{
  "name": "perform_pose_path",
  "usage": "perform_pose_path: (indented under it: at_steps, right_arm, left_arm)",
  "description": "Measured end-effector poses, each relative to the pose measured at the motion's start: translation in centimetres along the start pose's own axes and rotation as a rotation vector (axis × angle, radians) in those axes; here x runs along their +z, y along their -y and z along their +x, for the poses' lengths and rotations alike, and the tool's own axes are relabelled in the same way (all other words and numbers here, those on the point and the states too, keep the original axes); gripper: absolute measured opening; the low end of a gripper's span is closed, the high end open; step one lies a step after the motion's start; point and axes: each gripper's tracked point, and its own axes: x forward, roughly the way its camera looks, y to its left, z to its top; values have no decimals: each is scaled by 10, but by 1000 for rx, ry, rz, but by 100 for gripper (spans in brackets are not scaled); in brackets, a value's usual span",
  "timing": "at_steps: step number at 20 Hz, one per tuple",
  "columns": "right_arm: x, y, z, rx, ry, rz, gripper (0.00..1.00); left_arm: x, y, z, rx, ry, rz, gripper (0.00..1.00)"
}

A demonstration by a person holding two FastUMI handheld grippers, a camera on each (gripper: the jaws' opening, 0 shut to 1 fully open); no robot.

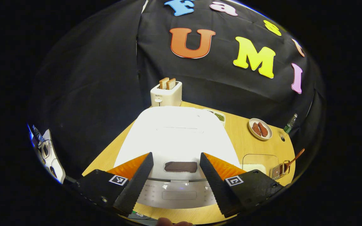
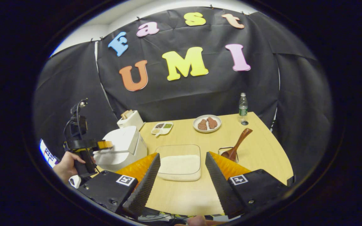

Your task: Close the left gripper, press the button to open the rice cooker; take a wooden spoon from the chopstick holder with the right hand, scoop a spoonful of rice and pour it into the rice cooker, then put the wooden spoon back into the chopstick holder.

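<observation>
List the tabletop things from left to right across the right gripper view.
Rice cooker → seasoning tray → rice container → plate of meat → wooden spoon → water bottle.

Rice cooker: smooth glossy white plastic lid, silvery front panel. Table: pale wood-grain, matt. Wooden spoon: dark, polished. Chopstick holder: wire metal. Rice container: clear plastic. Plate: glossy white. Booth wall: matt black cloth.

Right claw gapes above the counter, rice tray between its fingers, wooden spoon in holder beside
</observation>
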Motion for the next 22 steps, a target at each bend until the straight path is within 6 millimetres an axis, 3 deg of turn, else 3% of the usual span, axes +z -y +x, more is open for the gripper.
perform_pose_path:
  at_steps: [3, 11, 17, 22]
  right_arm:
    - [10, 4, -3, 10, 24, 0, 92]
    - [20, 41, 1, 16, 55, 63, 92]
    - [30, 65, 22, 62, 39, 83, 92]
    - [42, 64, 48, 159, 7, 28, 98]
  left_arm:
    - [-3, -1, 8, 23, -32, 32, 98]
    - [-12, -1, 12, 47, -105, -1, 99]
    - [-15, -2, 12, 43, -122, 18, 100]
    - [-17, 0, 11, 55, -136, -7, 100]
